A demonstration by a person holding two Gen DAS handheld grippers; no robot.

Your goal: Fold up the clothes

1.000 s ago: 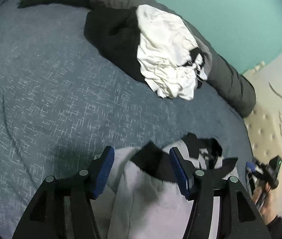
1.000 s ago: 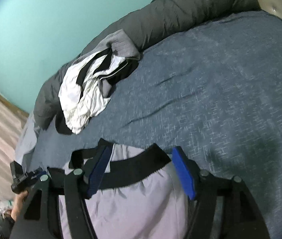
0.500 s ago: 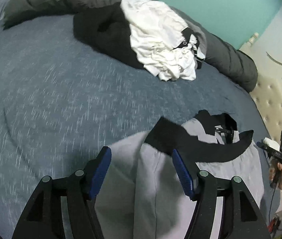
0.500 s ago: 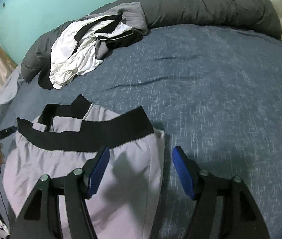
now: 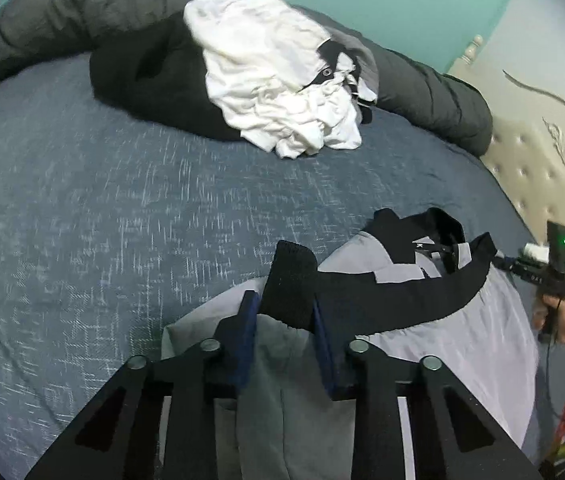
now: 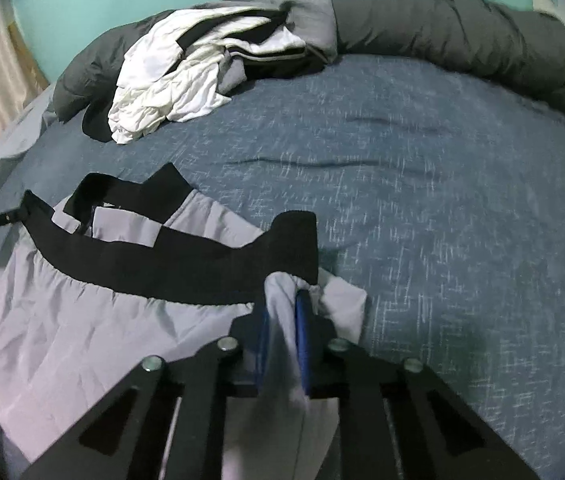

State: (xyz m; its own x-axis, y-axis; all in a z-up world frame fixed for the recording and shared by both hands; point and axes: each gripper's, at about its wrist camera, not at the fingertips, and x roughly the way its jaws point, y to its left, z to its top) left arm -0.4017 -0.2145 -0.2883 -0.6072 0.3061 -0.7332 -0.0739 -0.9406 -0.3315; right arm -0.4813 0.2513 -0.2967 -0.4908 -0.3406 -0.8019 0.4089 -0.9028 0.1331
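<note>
Blue bedspread (image 5: 82, 208); grey duvet roll (image 6: 482, 36); tufted headboard (image 5: 538, 176).

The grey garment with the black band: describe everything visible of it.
The grey garment is thin, smooth light grey cloth, gathered under a wide black ribbed band. It lies spread and wrinkled on the blue bedspread. The left gripper and right gripper are closing on its two band corners, cloth between the pads.

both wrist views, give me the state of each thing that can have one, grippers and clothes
left gripper: jaws closing, black waistband corner between them
right gripper: jaws closing, grey fabric pinched between the pads
grey garment: spread on the bed, not yet folded
clothes pile: crumpled, unfolded, against the rolled duvet
duvet: rolled up along the bed's far edge
</note>
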